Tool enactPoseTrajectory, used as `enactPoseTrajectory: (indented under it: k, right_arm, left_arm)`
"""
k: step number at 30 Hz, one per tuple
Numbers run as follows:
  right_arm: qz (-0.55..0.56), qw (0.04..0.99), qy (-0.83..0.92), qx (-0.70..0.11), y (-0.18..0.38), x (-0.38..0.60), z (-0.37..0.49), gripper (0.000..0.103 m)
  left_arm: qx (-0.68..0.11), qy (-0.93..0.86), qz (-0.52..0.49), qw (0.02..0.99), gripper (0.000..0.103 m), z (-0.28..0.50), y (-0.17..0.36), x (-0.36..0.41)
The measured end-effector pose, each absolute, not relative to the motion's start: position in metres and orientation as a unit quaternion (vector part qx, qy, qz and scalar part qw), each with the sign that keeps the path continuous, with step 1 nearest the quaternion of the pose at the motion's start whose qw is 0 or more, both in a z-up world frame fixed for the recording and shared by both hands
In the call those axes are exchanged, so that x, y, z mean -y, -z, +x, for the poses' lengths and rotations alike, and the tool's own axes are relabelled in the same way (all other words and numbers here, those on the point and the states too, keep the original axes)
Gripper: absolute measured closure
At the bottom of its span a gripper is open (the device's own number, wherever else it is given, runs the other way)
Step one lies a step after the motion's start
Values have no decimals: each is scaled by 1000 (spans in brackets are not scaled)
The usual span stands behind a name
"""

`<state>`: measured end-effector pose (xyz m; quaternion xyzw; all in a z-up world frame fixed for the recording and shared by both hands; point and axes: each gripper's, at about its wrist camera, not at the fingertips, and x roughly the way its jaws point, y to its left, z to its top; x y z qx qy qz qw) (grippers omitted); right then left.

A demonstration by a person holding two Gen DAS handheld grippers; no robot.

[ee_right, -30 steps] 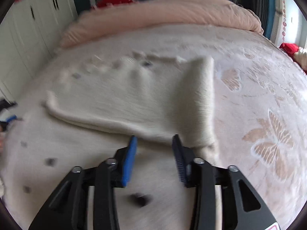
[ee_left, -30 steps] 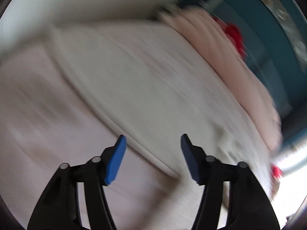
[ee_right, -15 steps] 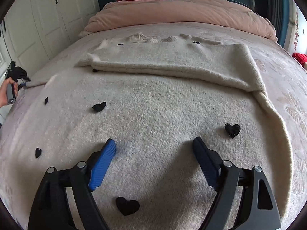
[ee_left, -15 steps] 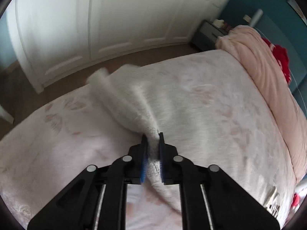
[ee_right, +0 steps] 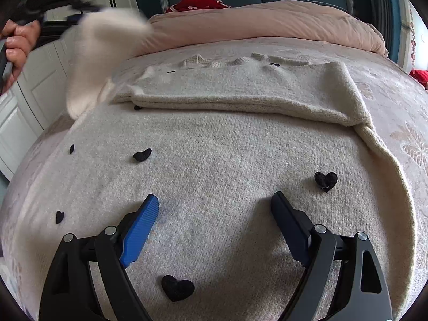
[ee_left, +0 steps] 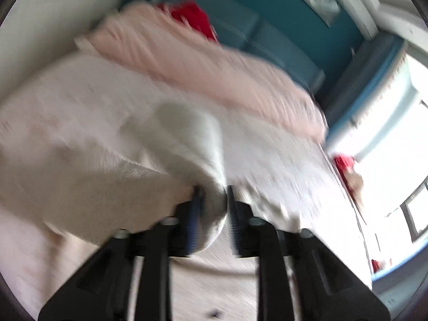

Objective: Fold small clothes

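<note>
We are carrying the sweater's sleeve (ee_left: 187, 144) clenched in the left tongs (ee_left: 214, 208), jaws just loosening, toward the folded sweater (ee_right: 235, 144) lying crosswise beneath the released right tongs (ee_right: 214, 214).

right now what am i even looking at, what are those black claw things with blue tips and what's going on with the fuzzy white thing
No robot here: a person holds a two-finger clamp in each hand, each with a camera looking along its blue pads. One picture is from the right gripper, which hangs open above a cream sweater with black hearts, spread on the bed. The other, blurred, is from the left gripper. A sleeve of that sweater lies between its pads; its jaws have just been opening, so I cannot tell whether they grip it. The right view shows the left hand lifting that sleeve in the air.
</note>
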<state>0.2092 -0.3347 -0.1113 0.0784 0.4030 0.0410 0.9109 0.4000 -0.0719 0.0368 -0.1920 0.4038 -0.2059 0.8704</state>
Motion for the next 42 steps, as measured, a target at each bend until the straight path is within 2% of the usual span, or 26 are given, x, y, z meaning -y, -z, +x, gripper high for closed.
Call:
enactPoseTrajectory:
  k: [1, 2, 6, 9, 13, 17, 22, 23, 25, 26, 27, 28, 29, 30, 31, 32, 35, 36, 40, 42]
  right_arm:
    - [84, 911, -44, -402, 111, 336, 210, 19]
    - [93, 910, -49, -401, 111, 338, 210, 19]
    - [119, 905, -65, -402, 110, 346, 211, 17]
    - [138, 902, -73, -402, 106, 352, 212, 17]
    - [178, 901, -67, -390, 89, 366, 221, 17]
    - [210, 907, -39, -364, 64, 385, 255, 17]
    - [255, 878, 3, -406, 69, 415, 336, 17]
    - [263, 873, 15, -410, 73, 422, 345, 19]
    - [272, 861, 34, -428, 84, 428, 367, 30]
    - [273, 855, 34, -439, 89, 428, 374, 34]
    - [274, 848, 36, -453, 96, 427, 382, 51]
    - [275, 841, 41, -463, 96, 422, 390, 65]
    - [288, 841, 25, -458, 89, 421, 395, 89]
    - [300, 850, -1, -433, 72, 418, 396, 90]
    - [299, 865, -25, -402, 55, 416, 394, 91]
    - [281, 889, -47, -359, 25, 412, 386, 91]
    - [235, 925, -50, -295, -14, 419, 358, 92]
    - [218, 929, -33, -296, -9, 426, 353, 92]
    - [193, 867, 53, -456, 97, 469, 365, 92]
    - [202, 879, 35, -430, 98, 473, 356, 92]
  left_arm:
    - [-418, 202, -196, 864, 41, 395, -21, 82]
    - [-428, 191, -203, 859, 29, 384, -4, 88]
    - [-460, 131, -271, 835, 26, 350, 63, 66]
    - [-478, 94, -321, 812, 26, 346, 88, 27]
    - [-449, 55, -329, 829, 26, 346, 76, -24]
    - [-431, 39, -331, 838, 26, 365, 61, -44]
    - [-439, 31, -380, 814, 26, 389, 68, -44]
    - [-438, 27, -382, 813, 26, 385, 72, -52]
    - [-425, 14, -391, 816, 26, 385, 73, -60]
    - [-419, 2, -393, 818, 27, 386, 75, -64]
    - [-415, -6, -394, 820, 30, 389, 76, -66]
    - [-415, -12, -394, 820, 41, 391, 77, -68]
    - [-419, -18, -389, 820, 54, 394, 79, -69]
    - [-422, -18, -382, 822, 61, 396, 79, -70]
    - [-421, -12, -370, 828, 75, 398, 78, -70]
    - [-421, -2, -346, 839, 80, 400, 75, -67]
    - [-414, 9, -295, 861, 85, 398, 72, -57]
    - [-420, 10, -298, 857, 86, 396, 77, -56]
    - [-443, 11, -307, 842, 86, 392, 105, -47]
    - [-431, 5, -278, 858, 85, 388, 102, -39]
